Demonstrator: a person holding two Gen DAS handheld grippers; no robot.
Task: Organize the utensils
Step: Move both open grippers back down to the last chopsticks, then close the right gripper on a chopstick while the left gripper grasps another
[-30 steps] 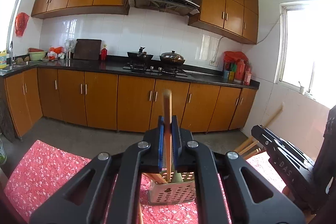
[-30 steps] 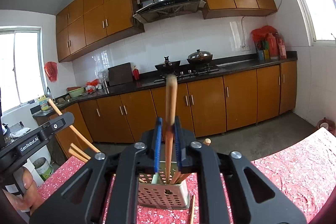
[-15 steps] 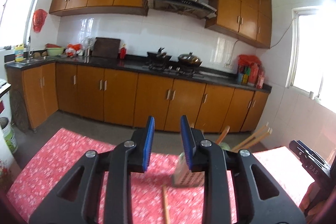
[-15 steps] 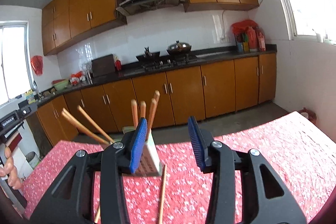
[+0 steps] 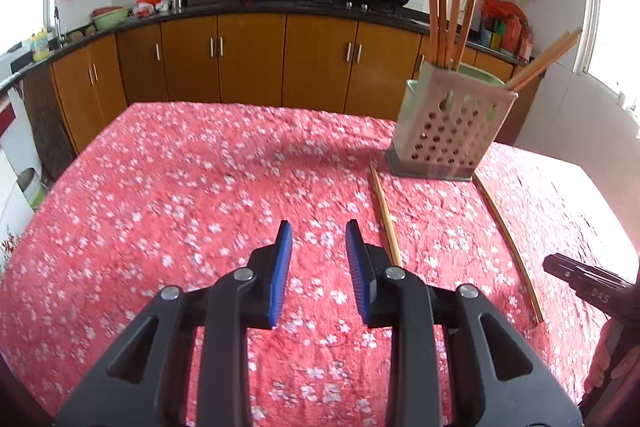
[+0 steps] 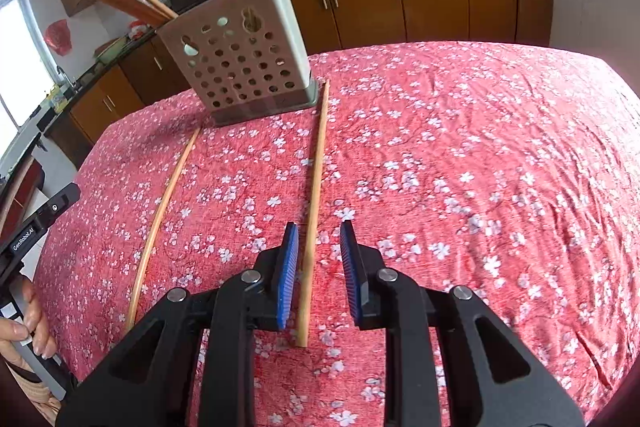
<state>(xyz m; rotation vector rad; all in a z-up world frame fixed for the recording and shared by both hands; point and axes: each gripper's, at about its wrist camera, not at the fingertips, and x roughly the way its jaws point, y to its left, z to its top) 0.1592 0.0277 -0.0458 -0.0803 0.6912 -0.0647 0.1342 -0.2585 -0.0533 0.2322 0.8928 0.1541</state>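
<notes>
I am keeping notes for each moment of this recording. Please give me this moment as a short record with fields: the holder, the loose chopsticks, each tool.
holder: perforated utensil holder upright on red floral cloth, chopsticks standing inside
loose chopsticks: two flat on the cloth, left chopstick, right chopstick
right tool: open, right chopstick between the pads, not pressed; jaws have just been closing
left tool: open, nothing between the pads

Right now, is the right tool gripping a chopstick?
No, the chopstick lies on the cloth between the right tool's open pads, untouched.
</notes>
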